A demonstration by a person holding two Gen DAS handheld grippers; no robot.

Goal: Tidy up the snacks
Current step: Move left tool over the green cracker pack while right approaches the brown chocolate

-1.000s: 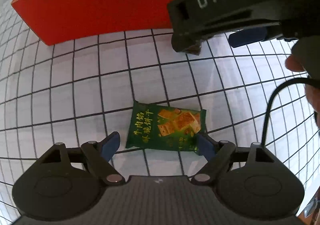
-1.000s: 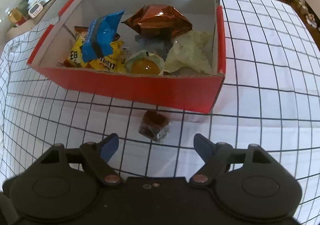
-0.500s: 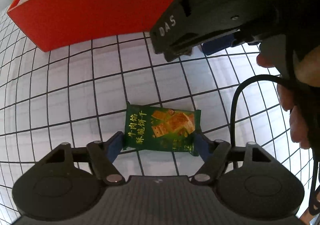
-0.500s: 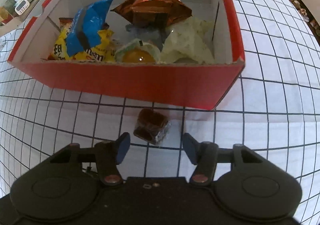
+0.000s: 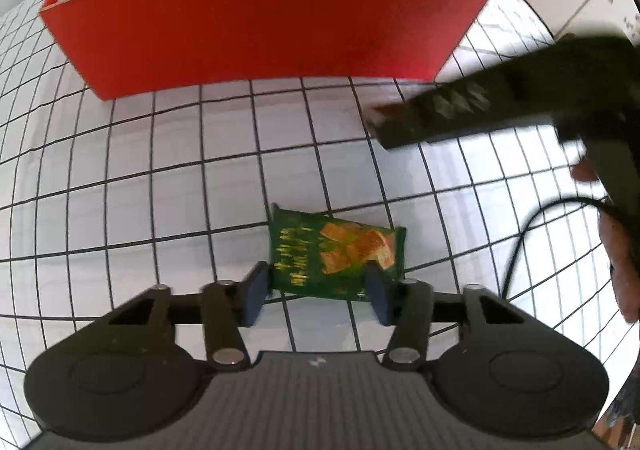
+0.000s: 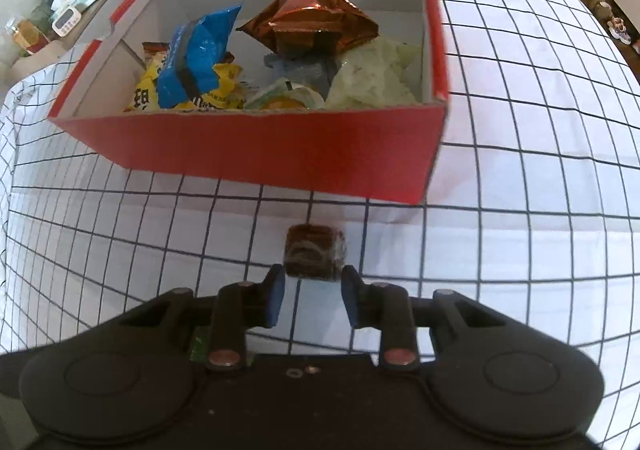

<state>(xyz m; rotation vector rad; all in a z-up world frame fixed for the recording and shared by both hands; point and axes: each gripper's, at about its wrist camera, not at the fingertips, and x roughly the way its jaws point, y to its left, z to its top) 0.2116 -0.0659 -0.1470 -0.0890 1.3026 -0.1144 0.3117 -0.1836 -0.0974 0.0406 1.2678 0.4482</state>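
Observation:
A green cracker packet (image 5: 336,254) sits between the blue pads of my left gripper (image 5: 316,292), which is shut on it just above the checked cloth. A small brown wrapped snack (image 6: 314,252) is clamped between the pads of my right gripper (image 6: 312,294), in front of the red box (image 6: 256,149). The right gripper also shows in the left wrist view (image 5: 472,109), blurred, at the right. The red box (image 5: 256,21) stands ahead of both grippers and holds several snacks, among them a blue bag (image 6: 196,53), a copper foil bag (image 6: 312,23) and a pale green packet (image 6: 372,77).
A white cloth with a black grid (image 6: 520,129) covers the table. A side counter with small items (image 6: 72,9) stands at the far left behind the box. A black cable (image 5: 532,226) and the person's hand (image 5: 624,250) are at the right of the left wrist view.
Both grippers have closed: the left onto the green packet, the right onto the brown snack. The right gripper has dropped lower and to the right in the left wrist view.

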